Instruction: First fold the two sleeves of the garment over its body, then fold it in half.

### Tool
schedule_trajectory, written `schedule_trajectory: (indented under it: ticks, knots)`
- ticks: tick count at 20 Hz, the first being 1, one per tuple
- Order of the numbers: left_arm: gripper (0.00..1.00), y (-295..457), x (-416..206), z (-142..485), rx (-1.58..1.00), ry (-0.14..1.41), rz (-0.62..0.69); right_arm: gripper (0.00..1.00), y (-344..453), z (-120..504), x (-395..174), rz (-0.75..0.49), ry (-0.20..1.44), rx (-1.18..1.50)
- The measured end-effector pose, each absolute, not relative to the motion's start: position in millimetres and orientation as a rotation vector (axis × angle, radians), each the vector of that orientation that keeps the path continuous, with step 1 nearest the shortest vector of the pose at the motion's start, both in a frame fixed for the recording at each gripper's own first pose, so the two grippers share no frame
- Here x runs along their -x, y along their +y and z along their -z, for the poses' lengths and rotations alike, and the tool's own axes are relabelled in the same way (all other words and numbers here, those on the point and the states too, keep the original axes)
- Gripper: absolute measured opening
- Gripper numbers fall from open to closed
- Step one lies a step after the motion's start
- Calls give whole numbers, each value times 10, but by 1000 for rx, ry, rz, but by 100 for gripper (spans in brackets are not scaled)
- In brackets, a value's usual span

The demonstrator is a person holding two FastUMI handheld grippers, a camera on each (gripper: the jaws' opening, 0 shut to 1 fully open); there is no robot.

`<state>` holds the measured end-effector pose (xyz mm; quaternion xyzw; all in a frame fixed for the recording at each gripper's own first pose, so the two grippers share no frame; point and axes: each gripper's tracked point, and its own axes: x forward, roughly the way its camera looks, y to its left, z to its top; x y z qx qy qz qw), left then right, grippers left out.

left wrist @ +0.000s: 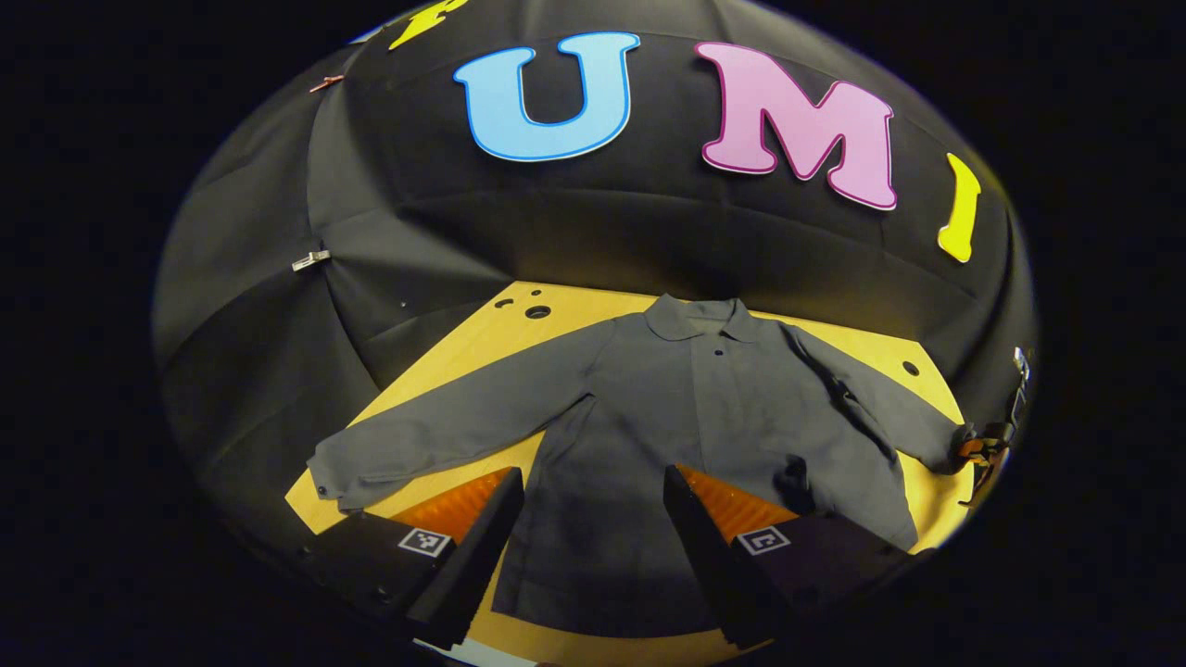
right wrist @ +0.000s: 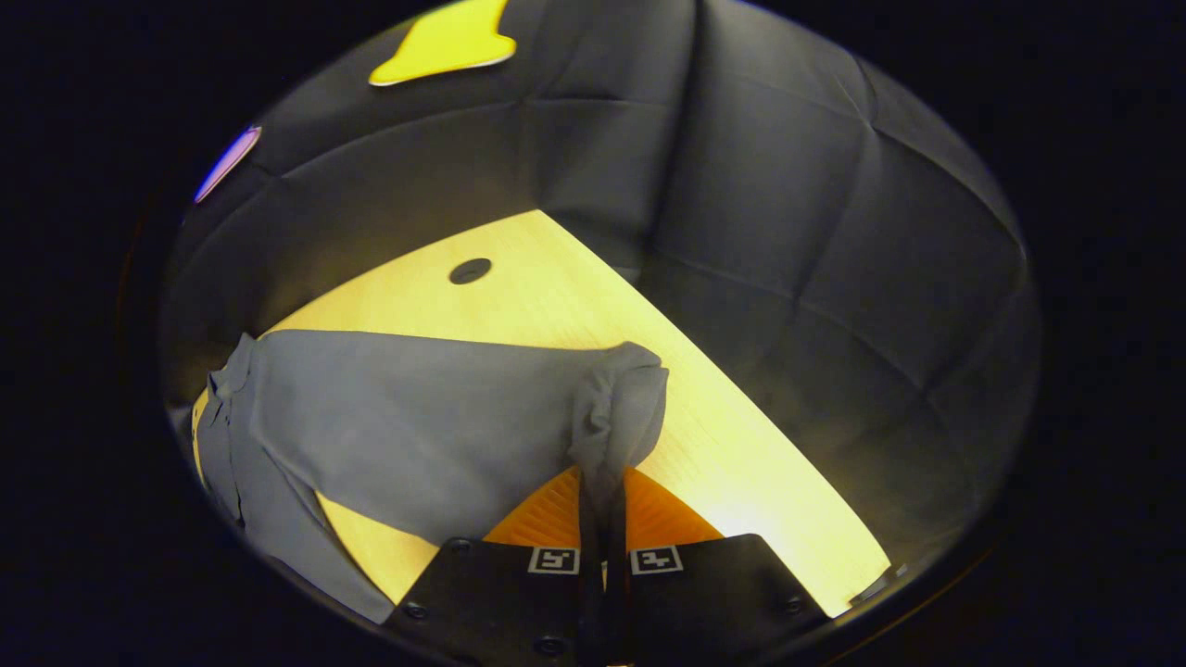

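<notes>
Left gripper view: a grey collared shirt (left wrist: 704, 417) lies flat, front up, on the yellow wooden surface (left wrist: 482, 338), black cloth wall behind its collar. The left gripper (left wrist: 593, 519) hovers over the shirt's hem, fingers wide apart. The right gripper (left wrist: 982, 449) sits at the far cuff.

Right gripper view: the right gripper (right wrist: 602, 528) is clamped on the sleeve cuff (right wrist: 621, 417), bunched above the surface (right wrist: 741, 445); a dark hole (right wrist: 470, 270) lies beyond the sleeve.
</notes>
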<state>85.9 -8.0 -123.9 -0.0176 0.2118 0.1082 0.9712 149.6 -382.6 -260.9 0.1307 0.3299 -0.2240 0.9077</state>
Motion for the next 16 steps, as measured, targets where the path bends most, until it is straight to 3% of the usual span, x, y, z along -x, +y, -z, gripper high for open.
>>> schedule_trajectory:
  ticks: [16]
  knots:
    - [96,295,-540,1171,111,394,-265,5,-2718,544,-1589,56,478,-76]
